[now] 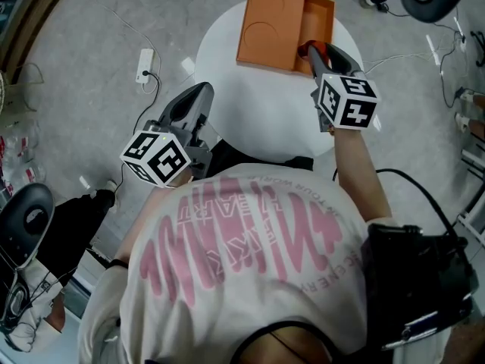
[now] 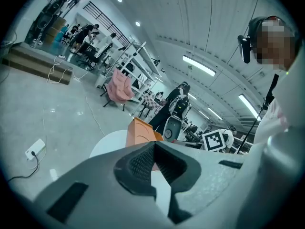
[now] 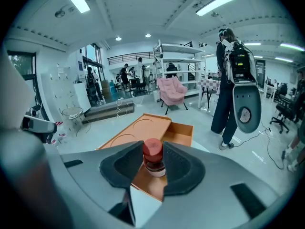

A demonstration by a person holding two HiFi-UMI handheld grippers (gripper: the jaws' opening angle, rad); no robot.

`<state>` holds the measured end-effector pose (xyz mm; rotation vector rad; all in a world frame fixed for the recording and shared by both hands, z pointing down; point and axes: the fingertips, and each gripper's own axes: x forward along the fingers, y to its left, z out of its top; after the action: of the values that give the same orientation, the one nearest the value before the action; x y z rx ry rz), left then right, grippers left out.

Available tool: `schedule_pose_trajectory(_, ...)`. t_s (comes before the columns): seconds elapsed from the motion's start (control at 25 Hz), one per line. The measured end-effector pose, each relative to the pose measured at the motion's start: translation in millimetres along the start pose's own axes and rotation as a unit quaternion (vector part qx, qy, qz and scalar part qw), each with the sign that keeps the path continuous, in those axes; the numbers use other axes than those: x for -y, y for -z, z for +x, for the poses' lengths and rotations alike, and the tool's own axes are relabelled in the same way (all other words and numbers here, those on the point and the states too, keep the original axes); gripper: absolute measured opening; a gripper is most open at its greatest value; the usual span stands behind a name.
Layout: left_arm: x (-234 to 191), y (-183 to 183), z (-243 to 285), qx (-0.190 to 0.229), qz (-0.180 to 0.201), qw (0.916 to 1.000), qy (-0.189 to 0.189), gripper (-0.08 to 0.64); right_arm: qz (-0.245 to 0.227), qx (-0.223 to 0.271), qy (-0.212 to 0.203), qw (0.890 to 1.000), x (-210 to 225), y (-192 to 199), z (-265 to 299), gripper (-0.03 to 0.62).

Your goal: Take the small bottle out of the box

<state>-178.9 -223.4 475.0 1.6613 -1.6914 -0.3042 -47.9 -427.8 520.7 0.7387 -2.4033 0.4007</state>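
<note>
The round white table [image 1: 227, 74] takes up the middle of the floor. The orange box [image 1: 273, 21] lies at its 12 o'clock edge. The left part of the box is a flat panel with two round hollows, and an open trough runs down its 3 o'clock side.

The left gripper [image 2: 155, 146] hangs off the table's 8 o'clock rim, well apart from the box. Its jaws are pressed together at the tips with nothing between them. The right gripper [image 1: 312, 50] is much the nearer of the two, with its nose at the box's 5 o'clock corner, just by the near end of the trough.

The small bottle [image 3: 153, 152] sits in that right claw. It stands upright with its red cap on top, so its long axis runs 12 to 6 across the line of the jaws. The pads pinch it from 9 and 3 o'clock, at the cap and shoulder. In the right gripper view its lower half shows against the box's near edge, with the trough beyond it at 1 o'clock.

I can't tell whether the base has cleared the box wall or only hangs level with it. As I judge it, the grip is made and the way out is toward 6 o'clock, back over the bare table, with the bottle kept upright and high enough not to clip the orange rim.
</note>
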Motion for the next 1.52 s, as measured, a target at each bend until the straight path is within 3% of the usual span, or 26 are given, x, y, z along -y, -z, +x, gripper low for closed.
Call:
schedule_pose_trajectory(0.8,16,-34,2,0.019,0.013,0.9987,0.046,0.008,0.008,0.032,0.022,0.999,-9,-35,-38,0.126)
schedule_pose_trajectory(1.52,38,-61,6,0.026,0.046,0.9932,0.104,0.008,0.004,0.099,0.054,0.994,-23,-70,-93,0.126)
